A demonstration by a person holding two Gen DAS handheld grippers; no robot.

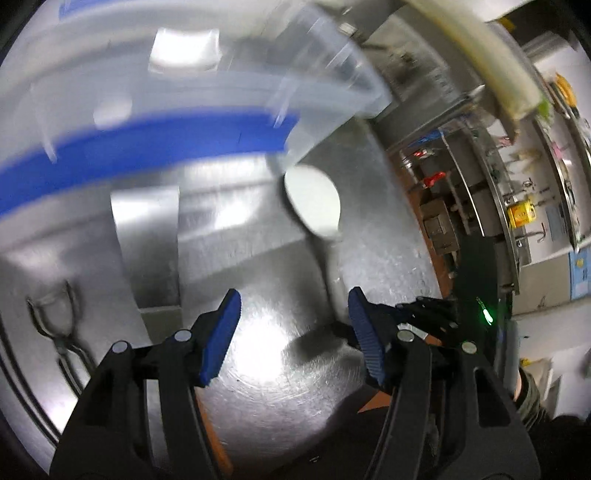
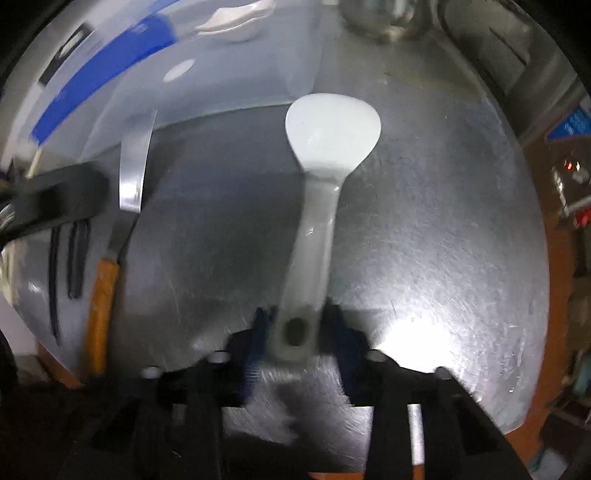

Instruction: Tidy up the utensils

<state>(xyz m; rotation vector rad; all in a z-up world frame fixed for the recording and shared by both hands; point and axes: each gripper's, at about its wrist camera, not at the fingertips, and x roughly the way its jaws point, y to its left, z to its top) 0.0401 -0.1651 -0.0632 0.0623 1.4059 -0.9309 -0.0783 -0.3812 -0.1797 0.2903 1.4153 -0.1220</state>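
Note:
My right gripper is shut on the handle end of a pale white rice paddle, held above the steel table with its broad head pointing toward a clear plastic bin with blue tape. The paddle's head also shows in the left wrist view, near the bin's corner. My left gripper is open and empty, low over the steel table. A metal spatula with a wooden handle lies on the table left of the paddle; its blade shows ahead of my left gripper.
The steel tabletop is round-edged, with orange floor beyond on the right. Metal tongs lie at the far left. White dishes sit in the bin. A steel pot stands behind. Shelves with clutter are at the right.

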